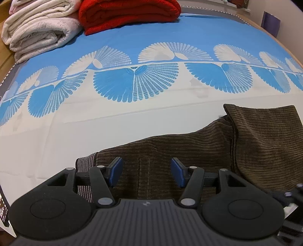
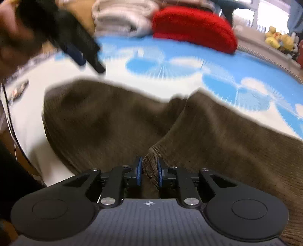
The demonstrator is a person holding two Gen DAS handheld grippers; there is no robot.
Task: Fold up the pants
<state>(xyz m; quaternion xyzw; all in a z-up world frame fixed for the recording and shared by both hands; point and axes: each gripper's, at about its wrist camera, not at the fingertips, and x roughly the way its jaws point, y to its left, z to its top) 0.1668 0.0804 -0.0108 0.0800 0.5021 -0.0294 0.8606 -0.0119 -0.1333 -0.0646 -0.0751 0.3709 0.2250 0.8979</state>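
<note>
Left wrist view: the left hand-held gripper [image 1: 146, 171] hangs with its blue pads well apart over the waist end of the brown corduroy pants [image 1: 189, 151], gripping nothing. The pants lie on the bed sheet [image 1: 132, 32], blue and white with a fan pattern. A red blanket [image 1: 128, 13] and pale folded blankets [image 1: 37, 28] sit at the far end.

Right wrist view, blurred: the right hand-held gripper [image 2: 149, 171] is pinched on a raised fold of the pants.
</note>
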